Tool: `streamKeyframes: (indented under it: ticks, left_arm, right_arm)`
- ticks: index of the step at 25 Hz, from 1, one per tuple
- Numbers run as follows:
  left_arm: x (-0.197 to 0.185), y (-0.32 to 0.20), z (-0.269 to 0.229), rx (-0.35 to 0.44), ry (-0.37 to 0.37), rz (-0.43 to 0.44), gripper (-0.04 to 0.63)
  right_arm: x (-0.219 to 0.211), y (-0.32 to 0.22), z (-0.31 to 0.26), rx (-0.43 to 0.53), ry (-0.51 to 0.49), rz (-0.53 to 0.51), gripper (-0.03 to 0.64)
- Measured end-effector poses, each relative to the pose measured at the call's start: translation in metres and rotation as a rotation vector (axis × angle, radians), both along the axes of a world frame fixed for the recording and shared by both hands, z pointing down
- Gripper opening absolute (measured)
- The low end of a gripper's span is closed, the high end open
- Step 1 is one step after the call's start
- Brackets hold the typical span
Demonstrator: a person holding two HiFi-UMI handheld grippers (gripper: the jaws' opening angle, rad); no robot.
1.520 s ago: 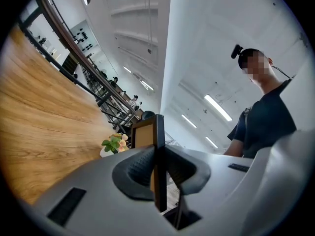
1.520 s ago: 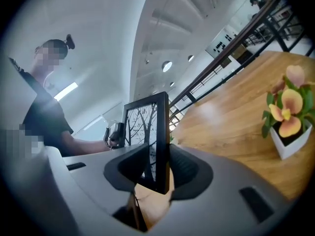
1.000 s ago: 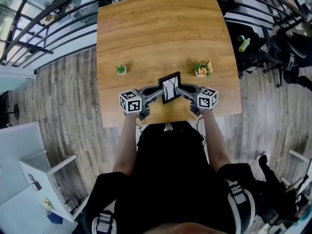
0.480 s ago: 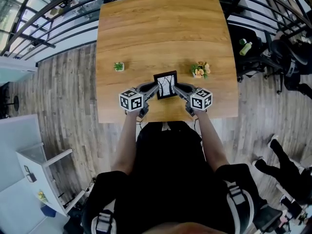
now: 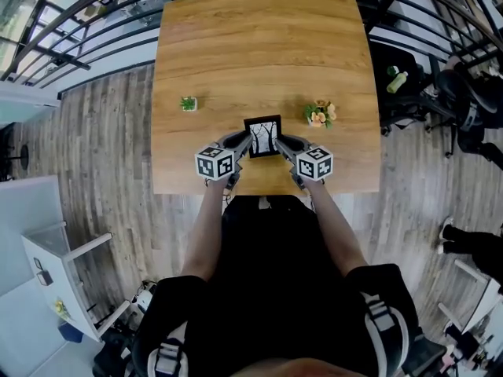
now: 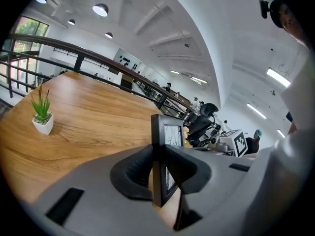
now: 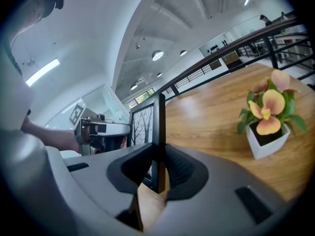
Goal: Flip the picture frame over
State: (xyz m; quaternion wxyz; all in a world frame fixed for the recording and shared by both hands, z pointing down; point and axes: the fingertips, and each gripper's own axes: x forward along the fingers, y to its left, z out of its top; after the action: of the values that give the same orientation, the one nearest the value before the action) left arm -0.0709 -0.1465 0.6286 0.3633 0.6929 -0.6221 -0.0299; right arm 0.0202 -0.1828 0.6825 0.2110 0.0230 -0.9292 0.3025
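A black picture frame (image 5: 262,137) with a bare-tree print stands on edge near the table's front edge, print toward the person. My left gripper (image 5: 246,143) is shut on its left side and my right gripper (image 5: 280,142) on its right side. In the left gripper view the frame (image 6: 170,134) sits edge-on between the pads of the left gripper (image 6: 158,156), whose jaws have just been opening a little, still touching it. In the right gripper view the frame (image 7: 146,119) is pinched by the right gripper (image 7: 158,156), whose jaws have just been closing.
On the wooden table (image 5: 259,45) a small green plant (image 5: 188,103) in a white pot stands left of the frame. A flower pot (image 5: 318,115) stands to its right. Railings run behind the table, and chairs and a bottle (image 5: 395,80) are at the right.
Both grippers have sunk toward the table with the frame between them. The frame has turned from skewed to square with the table's front edge.
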Motion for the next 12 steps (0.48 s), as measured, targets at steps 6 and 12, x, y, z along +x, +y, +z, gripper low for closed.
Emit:
streamKeyframes:
  ticks: [6, 12]
  left_arm:
    - [-0.013, 0.000, 0.008, -0.024, -0.055, -0.060, 0.092]
    - [-0.030, -0.002, 0.022, -0.069, -0.097, -0.064, 0.092]
  right_arm:
    - [-0.011, 0.002, 0.008, 0.000, 0.011, 0.011, 0.089]
    - [-0.028, 0.004, 0.020, 0.001, 0.047, 0.034, 0.090]
